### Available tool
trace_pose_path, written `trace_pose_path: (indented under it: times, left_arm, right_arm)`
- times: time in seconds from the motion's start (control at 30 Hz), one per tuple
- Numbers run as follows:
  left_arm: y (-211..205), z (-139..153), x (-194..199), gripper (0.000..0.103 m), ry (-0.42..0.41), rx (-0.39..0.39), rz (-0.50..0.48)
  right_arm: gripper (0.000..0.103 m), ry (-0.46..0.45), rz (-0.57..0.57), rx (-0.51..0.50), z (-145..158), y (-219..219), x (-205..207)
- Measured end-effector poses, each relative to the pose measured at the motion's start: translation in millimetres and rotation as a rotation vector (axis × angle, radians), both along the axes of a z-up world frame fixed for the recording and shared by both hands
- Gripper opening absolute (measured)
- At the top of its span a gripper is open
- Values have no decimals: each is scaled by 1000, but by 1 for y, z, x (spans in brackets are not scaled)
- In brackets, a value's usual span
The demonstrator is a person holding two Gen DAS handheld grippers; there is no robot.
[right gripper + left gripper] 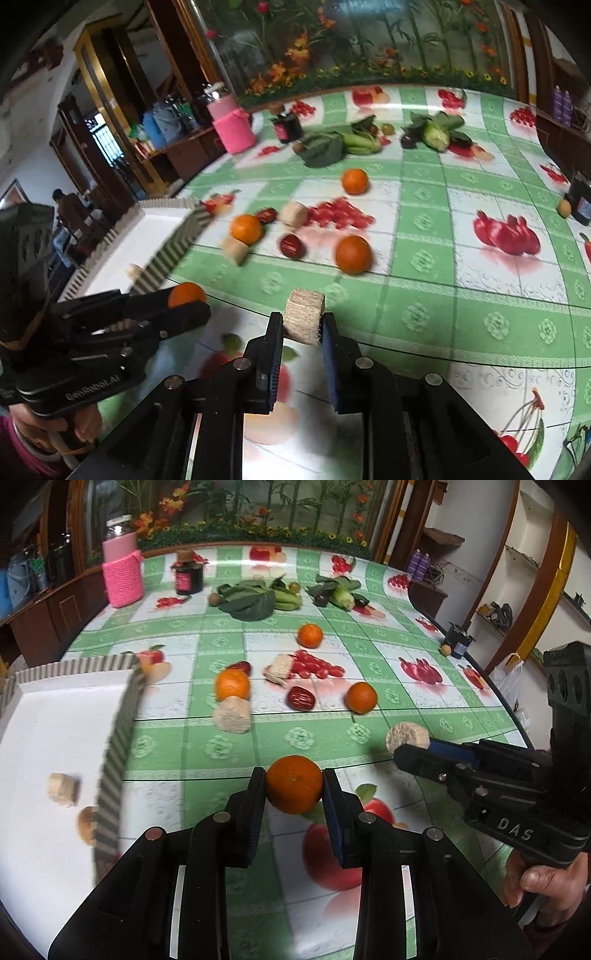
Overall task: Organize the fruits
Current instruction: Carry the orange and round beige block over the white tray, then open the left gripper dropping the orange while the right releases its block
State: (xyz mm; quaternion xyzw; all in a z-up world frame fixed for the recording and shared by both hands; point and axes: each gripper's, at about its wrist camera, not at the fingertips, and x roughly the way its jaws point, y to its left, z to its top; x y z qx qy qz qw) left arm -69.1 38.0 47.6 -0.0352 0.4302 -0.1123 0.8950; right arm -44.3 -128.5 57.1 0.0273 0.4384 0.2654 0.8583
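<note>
Setting: a round tabletop (207,753) under a glossy green-and-white cloth printed with fruit pictures, so some red shapes are prints and not real fruit.

Left claw (294,788): pinching an orange (294,783) across its middle, one pad on each side. It appears lifted just above the cloth, near the tray, probably so it can be carried sideways into it.

Right claw (302,326): pinching a pale, rough-textured cylinder piece (305,315) by its flat sides. What food it is I cannot tell. It sits close to the cloth, to the right of the held orange.

Tray (122,716): a white tray with a striped, corrugated rim, at the left edge of the tabletop. It already holds one pale piece (62,789) and a rounded tan item (85,825) partly hidden by the rim, so it seems to be the collecting place.

Loose fruit: three more oranges lie apart on the cloth, the far one (310,635), a left one (232,684) and a right one (361,698). A dark red date (301,698) lies between the last two. Another pale piece (232,715) touches the left orange.

Back of tabletop: leafy greens (248,599) and a corn cob (342,596) lie grouped away from the fruit, beside a dark jar (187,573) and a bottle in a pink knitted sleeve (123,566).

Judgement: both hands are loaded at once, likely to save trips. Sorting looks early, with most fruit not yet gathered.
</note>
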Motion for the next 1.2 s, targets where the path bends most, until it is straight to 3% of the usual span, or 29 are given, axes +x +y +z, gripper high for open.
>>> trace_pose_path:
  times: [0.57,0.9,1.2]
  left_arm:
    - [108,26,-38,29,-103,171,244]
    - [164,21,-53,29,-88,181,368]
    - [187,14,-56,29,-71,169,406]
  right_arm:
    - [20,-29,235,78,24,119,-20]
    - [20,-30,346,55,23,180,-28]
    - [20,-4,415,18,12,215,-33]
